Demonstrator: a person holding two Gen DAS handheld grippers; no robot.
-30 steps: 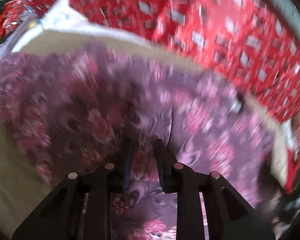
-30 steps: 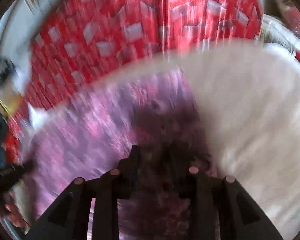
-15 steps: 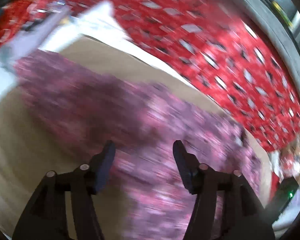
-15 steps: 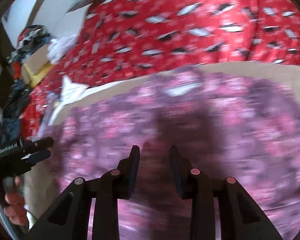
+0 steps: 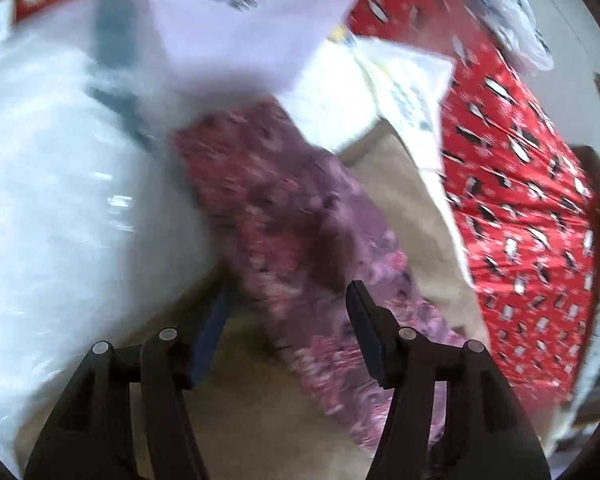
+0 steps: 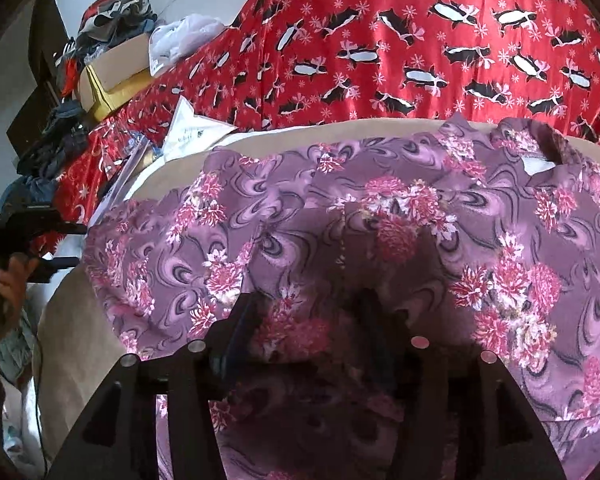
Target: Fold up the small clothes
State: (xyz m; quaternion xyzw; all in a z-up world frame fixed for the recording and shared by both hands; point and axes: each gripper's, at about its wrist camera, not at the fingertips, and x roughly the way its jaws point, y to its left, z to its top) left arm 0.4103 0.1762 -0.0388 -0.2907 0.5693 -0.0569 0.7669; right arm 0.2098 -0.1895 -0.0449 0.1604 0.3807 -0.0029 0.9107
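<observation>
A purple garment with pink flowers [image 6: 380, 216] lies spread on a beige mat [image 6: 72, 344]. My right gripper [image 6: 308, 304] sits low over its near edge, jaws apart, with cloth between and under the fingers. In the left wrist view the same garment [image 5: 300, 220] runs as a blurred strip from upper left to lower right. My left gripper [image 5: 288, 300] is open above it and holds nothing. The left gripper also shows at the left edge of the right wrist view [image 6: 24, 228], held in a hand.
A red penguin-print sheet [image 6: 420, 40] covers the surface beyond the mat. White plastic bags [image 5: 60, 220] and papers [image 5: 404, 80] lie to the left. A cardboard box [image 6: 116, 72] and piled clothes [image 6: 108, 16] sit at the far left.
Both grippers let go of the garment and opened. The left gripper swung left toward the white bags. The right gripper stayed over the garment, which now lies flat.
</observation>
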